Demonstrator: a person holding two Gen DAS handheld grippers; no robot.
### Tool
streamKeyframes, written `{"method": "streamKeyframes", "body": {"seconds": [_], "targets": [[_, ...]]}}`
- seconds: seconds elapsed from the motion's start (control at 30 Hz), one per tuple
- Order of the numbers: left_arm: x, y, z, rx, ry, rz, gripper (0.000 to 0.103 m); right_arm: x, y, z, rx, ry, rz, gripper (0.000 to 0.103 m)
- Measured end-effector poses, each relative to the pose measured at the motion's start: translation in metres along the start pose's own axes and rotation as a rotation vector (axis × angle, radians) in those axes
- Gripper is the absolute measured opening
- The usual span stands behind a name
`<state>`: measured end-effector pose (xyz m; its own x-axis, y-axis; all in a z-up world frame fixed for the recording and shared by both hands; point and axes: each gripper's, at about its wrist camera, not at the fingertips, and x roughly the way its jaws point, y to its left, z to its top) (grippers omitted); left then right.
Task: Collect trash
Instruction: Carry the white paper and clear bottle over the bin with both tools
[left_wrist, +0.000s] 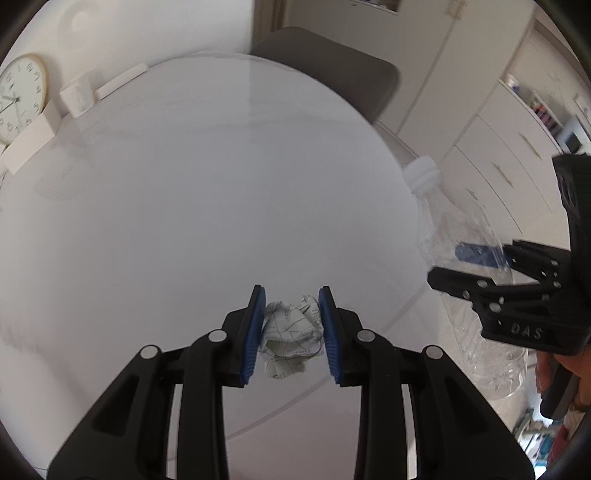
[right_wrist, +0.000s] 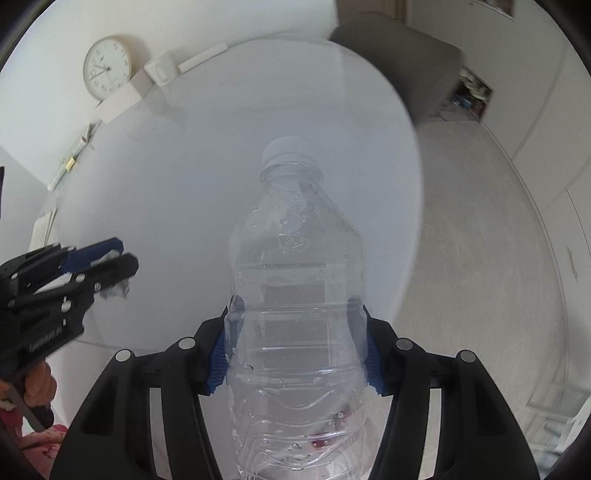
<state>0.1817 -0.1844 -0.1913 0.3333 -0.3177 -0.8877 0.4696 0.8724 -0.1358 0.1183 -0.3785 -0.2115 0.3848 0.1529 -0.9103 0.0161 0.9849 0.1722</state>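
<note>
A crumpled ball of printed paper is pinched between the blue pads of my left gripper, which is shut on it above the white round table. To its right, my right gripper grips a clear plastic bottle with a white cap. In the right wrist view the bottle fills the centre, and my right gripper presses on its ribbed body from both sides, over the table's edge. My left gripper shows at the left with the paper in it.
A wall clock, a white cup and white boxes stand along the table's far left rim. A grey chair stands behind the table. White drawers line the right; pale carpet lies beside the table.
</note>
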Motion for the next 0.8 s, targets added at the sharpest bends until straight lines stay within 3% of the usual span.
{"method": "streamKeyframes", "body": {"seconds": [0.23,0.43,0.53,0.7,0.8], "targets": [[-0.023,-0.084,-0.05,0.187,0.031,-0.106,0.029,-0.055,-0.045,-0.12,0.197,-0.011,-0.059,0.059],[-0.008,-0.163,-0.114,0.322,0.151,-0.222,0.03,-0.086,-0.087,-0.218,0.4,-0.014,-0.104,0.059],[0.015,-0.193,-0.146,0.364,0.241,-0.238,0.03,-0.093,-0.095,-0.254,0.459,-0.003,-0.121,0.059],[0.057,-0.224,-0.187,0.422,0.351,-0.201,0.032,-0.095,-0.099,-0.289,0.522,0.014,-0.127,0.059],[0.081,-0.234,-0.203,0.424,0.42,-0.181,0.045,-0.094,-0.1,-0.296,0.534,0.027,-0.12,0.059]]}}
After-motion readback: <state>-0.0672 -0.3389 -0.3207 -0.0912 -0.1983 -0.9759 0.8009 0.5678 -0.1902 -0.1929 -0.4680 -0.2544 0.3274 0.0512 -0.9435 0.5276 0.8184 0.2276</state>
